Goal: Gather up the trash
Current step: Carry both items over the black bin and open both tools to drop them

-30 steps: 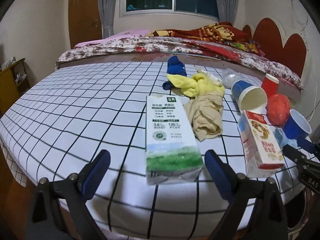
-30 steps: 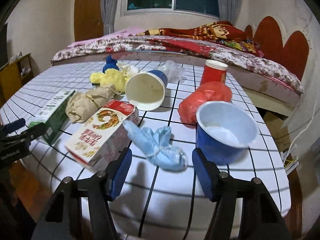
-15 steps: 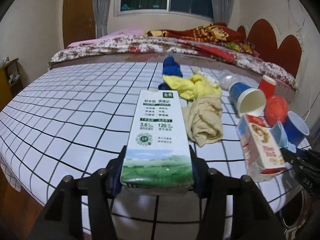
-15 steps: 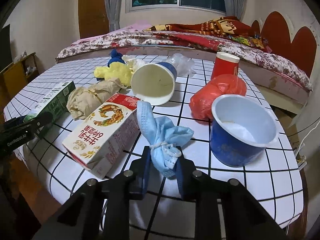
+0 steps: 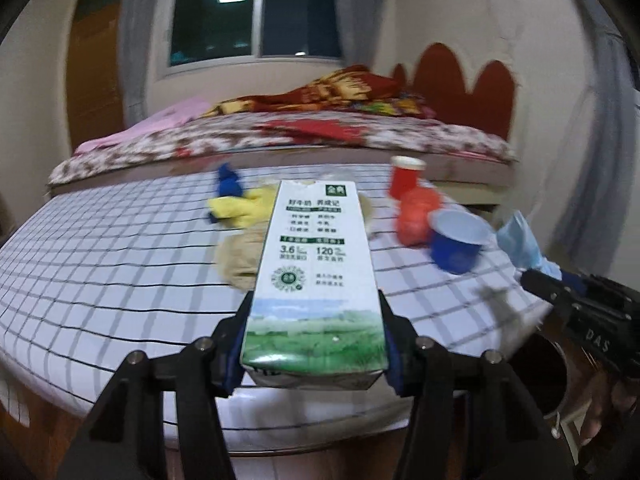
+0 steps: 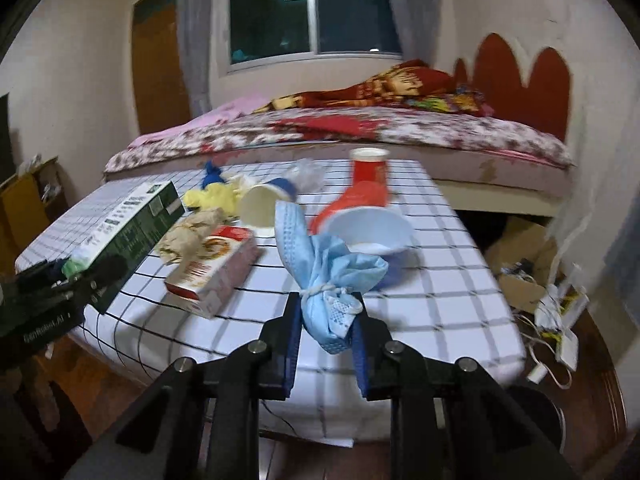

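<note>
Nearest in the left wrist view: left gripper (image 5: pixel 314 354) clamped on the base of a milk carton (image 5: pixel 316 276), pads pressed to both sides, carton held off the table (image 5: pixel 100 272) and pointing away from the camera. Nearest in the right wrist view: right gripper (image 6: pixel 326 344) closed on a knotted blue mask (image 6: pixel 324 276), pinched just below the knot, the loose end fanning upward, clear of the checked cloth. Just behind the mask, a blue cup (image 6: pixel 370 228) lying tilted with its white inside facing the camera, and beside it a red bag (image 6: pixel 362 200) touching the cup. Left of the mask, a red-and-white box (image 6: pixel 212 270) on its side near the table edge, a crumpled tan wad (image 6: pixel 192 232) touching its far end. Farther back, a second cup (image 6: pixel 262 206) tipped over, mouth toward the camera, next to a yellow rag (image 6: pixel 212 198) and a dark blue cloth (image 6: pixel 212 174). Near the far edge, an upright red cup (image 6: pixel 370 168) and a clear plastic scrap (image 6: pixel 308 172). Beyond the table, a bed (image 6: pixel 400 136) with floral cover, then a window (image 6: pixel 308 12). Right of the table, on the floor, a cardboard box (image 6: pixel 520 256) and white cables (image 6: pixel 560 320).
</note>
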{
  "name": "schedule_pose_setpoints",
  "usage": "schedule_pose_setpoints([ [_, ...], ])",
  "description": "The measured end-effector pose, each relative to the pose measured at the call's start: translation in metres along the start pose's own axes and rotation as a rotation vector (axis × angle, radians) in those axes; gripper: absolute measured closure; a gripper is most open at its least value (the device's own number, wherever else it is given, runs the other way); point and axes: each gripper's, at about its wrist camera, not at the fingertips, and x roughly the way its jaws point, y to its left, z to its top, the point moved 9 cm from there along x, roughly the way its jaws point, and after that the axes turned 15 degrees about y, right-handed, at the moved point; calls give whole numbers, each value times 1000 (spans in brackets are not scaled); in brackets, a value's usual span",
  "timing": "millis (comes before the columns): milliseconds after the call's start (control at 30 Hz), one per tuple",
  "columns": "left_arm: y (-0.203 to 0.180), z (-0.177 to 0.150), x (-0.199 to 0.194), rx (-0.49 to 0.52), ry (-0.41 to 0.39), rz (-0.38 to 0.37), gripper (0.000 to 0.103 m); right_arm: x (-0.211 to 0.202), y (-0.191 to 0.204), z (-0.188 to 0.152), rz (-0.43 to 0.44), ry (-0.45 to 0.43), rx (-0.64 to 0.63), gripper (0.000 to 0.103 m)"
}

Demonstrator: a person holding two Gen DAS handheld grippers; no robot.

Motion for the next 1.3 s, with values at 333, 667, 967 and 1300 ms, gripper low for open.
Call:
schedule_pose_setpoints([
  [333, -109, -13, -4, 190, 12, -170, 48, -46, -84, -41, -123, 0, 123, 78],
  [667, -220, -49, 4, 371, 81, -342, 48, -65, -176, -102, -249, 83, 246, 78],
  [967, -285, -87, 53, 459, 252, -413, 48, -32, -237, -152, -260, 214, 318, 78],
  [1300, -316, -99, 94, 467, 390, -446, 40, 33, -274, -181, -137, 358, 389, 75],
])
